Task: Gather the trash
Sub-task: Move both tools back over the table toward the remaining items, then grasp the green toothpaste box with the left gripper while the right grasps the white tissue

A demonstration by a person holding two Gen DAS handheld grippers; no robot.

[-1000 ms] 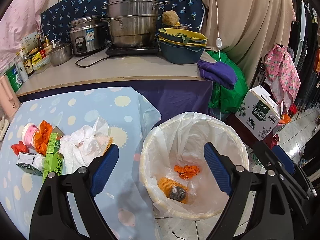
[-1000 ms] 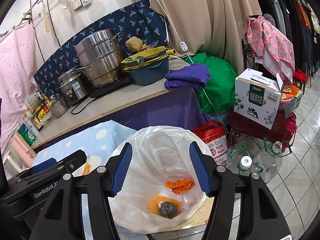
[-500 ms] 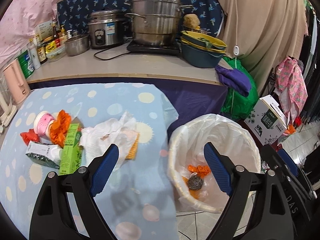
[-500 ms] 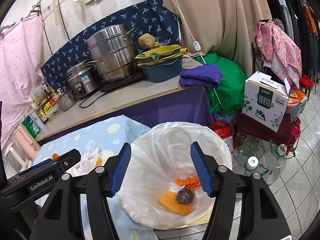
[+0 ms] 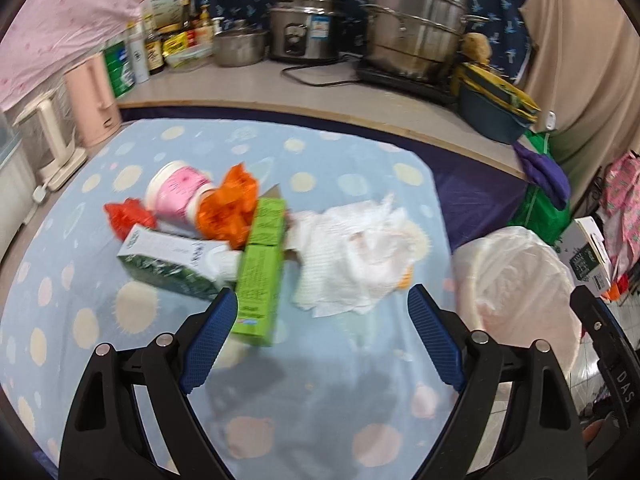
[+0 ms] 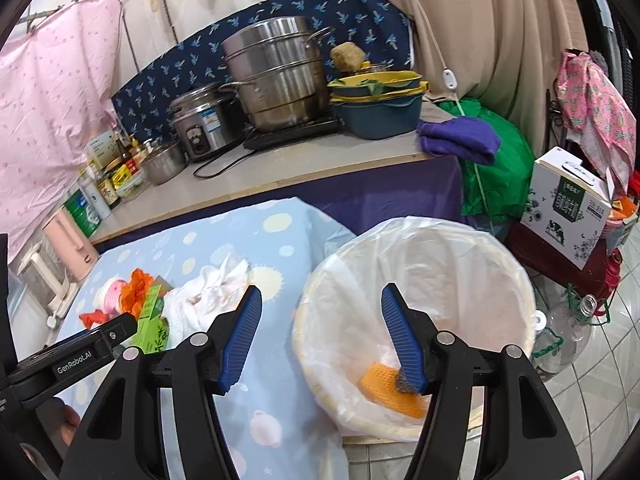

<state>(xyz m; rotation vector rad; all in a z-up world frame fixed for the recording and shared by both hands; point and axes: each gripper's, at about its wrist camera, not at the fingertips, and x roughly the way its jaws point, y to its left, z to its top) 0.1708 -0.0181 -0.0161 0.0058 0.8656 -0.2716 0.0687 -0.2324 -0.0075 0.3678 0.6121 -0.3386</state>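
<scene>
A trash pile lies on the blue dotted tablecloth (image 5: pixel 320 420): a green carton (image 5: pixel 260 272), a white-and-green box (image 5: pixel 172 258), a pink cup (image 5: pixel 180 196), orange plastic (image 5: pixel 232 208), a red scrap (image 5: pixel 126 216) and crumpled white paper (image 5: pixel 356 256). My left gripper (image 5: pixel 322 338) is open and empty, just short of the pile. My right gripper (image 6: pixel 320 340) is open and empty over the left rim of the lined bin (image 6: pixel 440 264), which holds an orange sponge (image 6: pixel 388 390) and a steel scourer. The bin (image 5: pixel 520 280) also shows right of the table in the left wrist view.
A counter (image 6: pixel 280 172) behind the table holds steel pots (image 6: pixel 276 76), a rice cooker, stacked bowls, bottles and a purple cloth (image 6: pixel 460 140). A pink kettle (image 5: pixel 94 104) stands far left. A carton box (image 6: pixel 568 208) and plastic bottles sit on the floor right of the bin.
My left gripper has swung left from above the bin to over the table, facing the trash pile. My right gripper has shifted slightly left over the bin's rim. Both stay open.
</scene>
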